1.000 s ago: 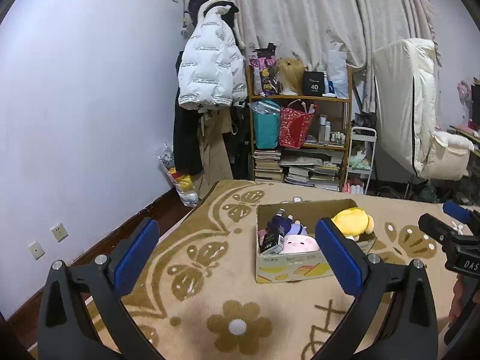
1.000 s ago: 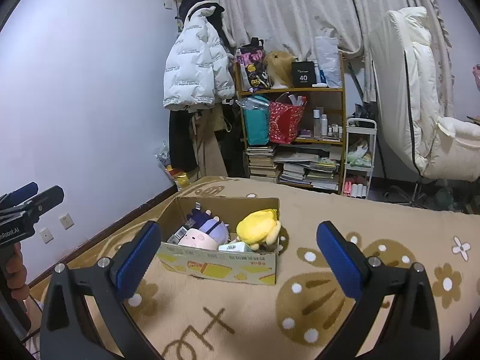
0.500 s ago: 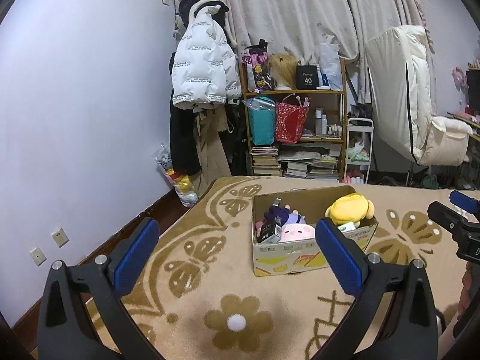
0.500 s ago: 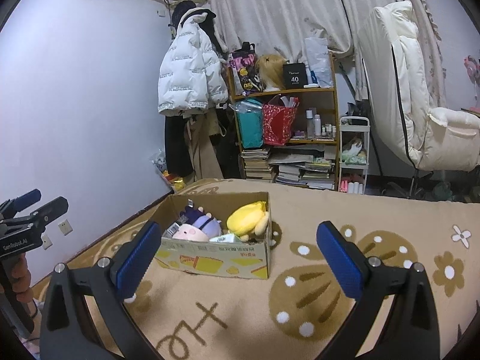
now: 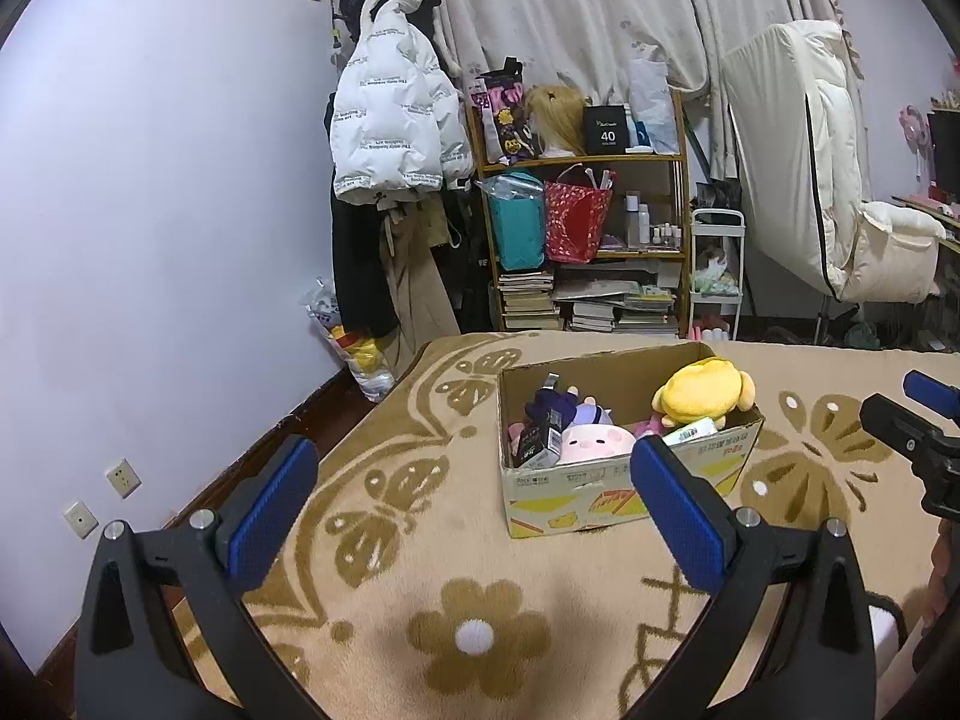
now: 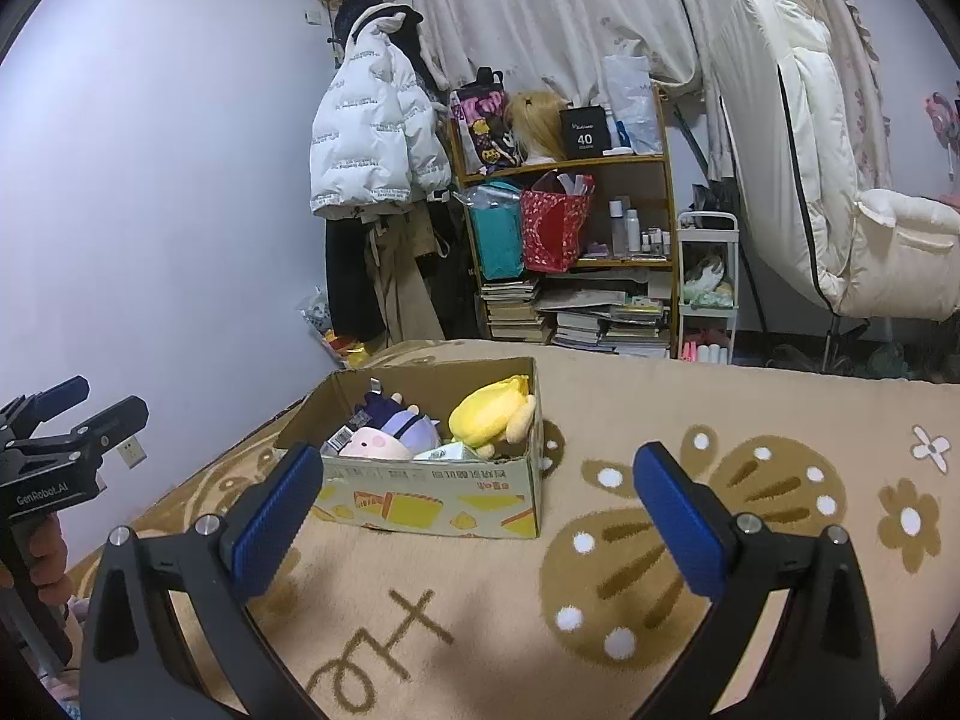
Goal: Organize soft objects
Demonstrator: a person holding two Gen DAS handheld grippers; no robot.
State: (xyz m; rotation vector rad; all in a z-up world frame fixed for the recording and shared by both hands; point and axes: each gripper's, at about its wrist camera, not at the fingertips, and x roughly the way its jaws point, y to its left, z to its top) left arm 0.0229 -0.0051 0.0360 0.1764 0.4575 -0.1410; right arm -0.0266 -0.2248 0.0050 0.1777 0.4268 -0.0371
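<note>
A cardboard box point(image 5: 606, 495) point(image 6: 432, 498) stands on a beige patterned blanket point(image 5: 420, 546) point(image 6: 690, 420). In it lie a yellow plush point(image 5: 702, 390) point(image 6: 486, 411), a pink plush point(image 5: 594, 441) point(image 6: 375, 444), a purple plush point(image 5: 555, 405) point(image 6: 399, 417) and some small cartons. My left gripper point(image 5: 474, 504) is open and empty, in front of the box. My right gripper point(image 6: 474, 504) is open and empty, also short of the box. Each gripper shows at the edge of the other's view, the right one point(image 5: 912, 420) and the left one point(image 6: 66, 420).
A wooden shelf point(image 5: 582, 246) with books, bags and bottles stands at the back. A white puffer jacket point(image 5: 390, 126) hangs on the wall. A white folded recliner point(image 5: 828, 192) stands at the right. The blanket's left edge drops to the floor by the wall.
Both views have drawn slightly back and up from the box. Both grippers stay open and empty.
</note>
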